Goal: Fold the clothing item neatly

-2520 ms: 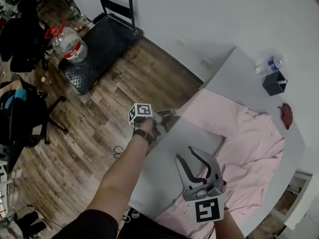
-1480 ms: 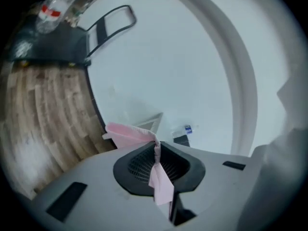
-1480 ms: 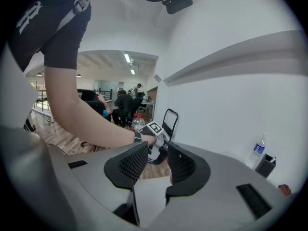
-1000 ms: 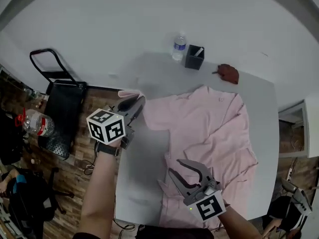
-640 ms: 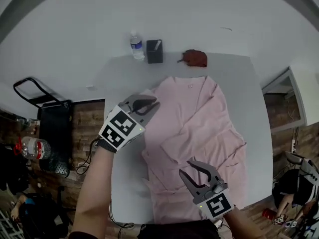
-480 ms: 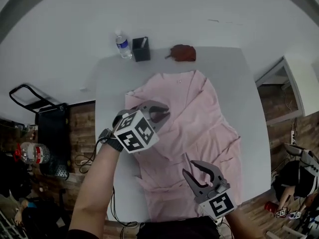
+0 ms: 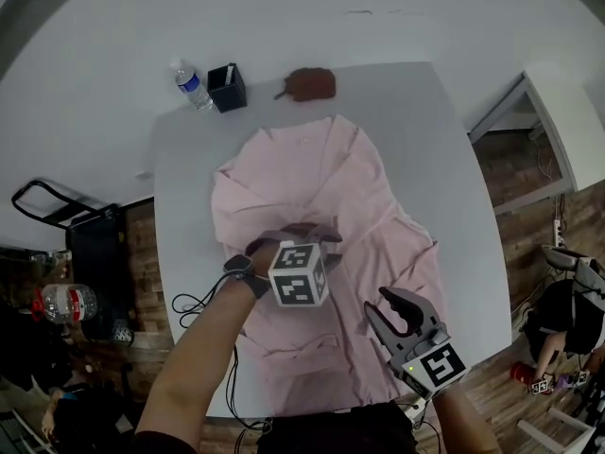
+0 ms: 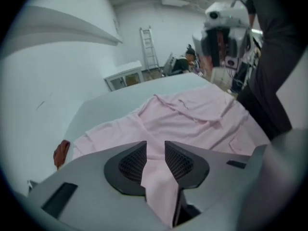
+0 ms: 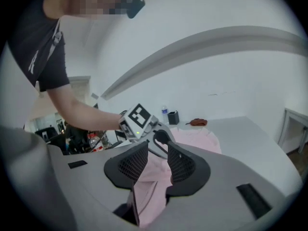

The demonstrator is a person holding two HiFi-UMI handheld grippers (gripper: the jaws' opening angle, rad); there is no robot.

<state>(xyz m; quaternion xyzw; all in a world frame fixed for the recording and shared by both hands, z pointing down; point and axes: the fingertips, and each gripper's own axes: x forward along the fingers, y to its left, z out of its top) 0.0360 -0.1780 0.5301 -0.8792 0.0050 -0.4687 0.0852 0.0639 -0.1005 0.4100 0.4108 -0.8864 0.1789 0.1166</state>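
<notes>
You've swung the left hand-held gripper (image 7: pixel 307 236) in from the table (image 7: pixel 180 206) edge at 9 o'clock, dragging the sleeve onto the pink shirt (image 7: pixel 312 173) lying mid-table. Its jaws have just been opening, with cloth loose between them. The right hand-held gripper (image 7: pixel 378 305) at 5 o'clock is apart and empty. I'd say that sleeve fold's done.

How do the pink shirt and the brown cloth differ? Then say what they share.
The pink shirt is large and spread over mid-table; the brown cloth is small and bunched at the far edge. The shirt is pale, the cloth dark. Both lie on the table.
</notes>
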